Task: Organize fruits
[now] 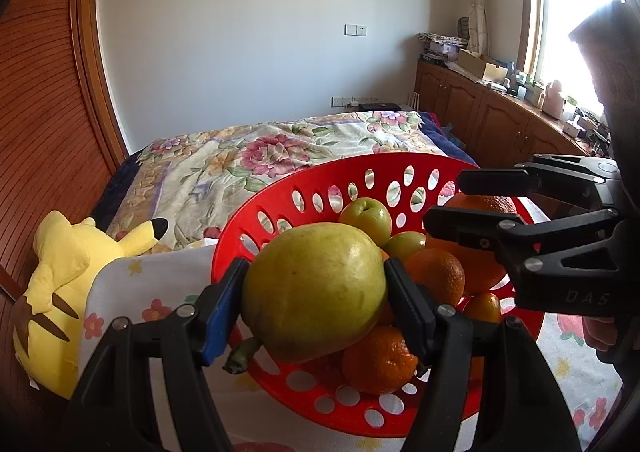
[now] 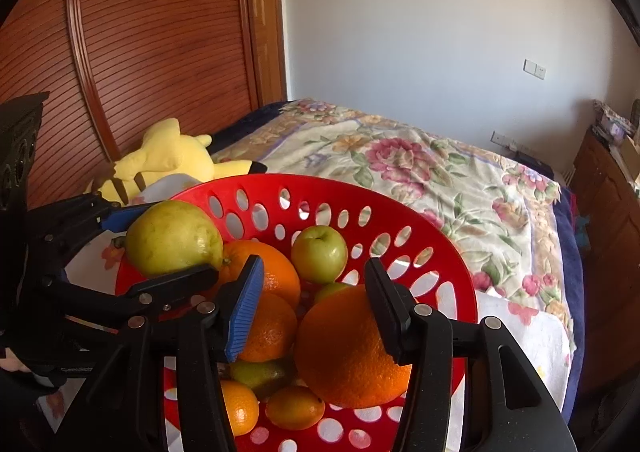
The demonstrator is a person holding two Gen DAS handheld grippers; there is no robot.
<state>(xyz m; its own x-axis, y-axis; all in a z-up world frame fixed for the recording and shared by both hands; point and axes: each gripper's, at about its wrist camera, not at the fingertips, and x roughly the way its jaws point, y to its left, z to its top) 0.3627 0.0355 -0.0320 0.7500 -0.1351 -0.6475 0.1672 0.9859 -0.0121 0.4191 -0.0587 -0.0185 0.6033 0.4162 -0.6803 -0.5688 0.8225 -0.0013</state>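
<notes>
My left gripper [image 1: 314, 292] is shut on a large green pear [image 1: 316, 292], one pad pressed on each side, over the near left rim of the red perforated basket [image 1: 280, 220]. In the right wrist view the same pear [image 2: 172, 238] hangs at the basket's left edge. The basket holds a green apple [image 2: 319, 254], several oranges [image 2: 268, 280] and small tangerines [image 2: 294, 408]. My right gripper [image 2: 316, 304] is open over the basket. A big orange [image 2: 352, 348] lies against its black finger, clear of the blue pad [image 2: 244, 308].
The basket [image 2: 440, 252] rests on a flowered white cloth [image 2: 520, 316] on a bed with a floral blanket [image 1: 260, 156]. A yellow plush toy [image 1: 60, 272] lies left of the basket. A wooden wardrobe [image 2: 160, 52] stands behind it, and cabinets [image 1: 480, 112] line the right wall.
</notes>
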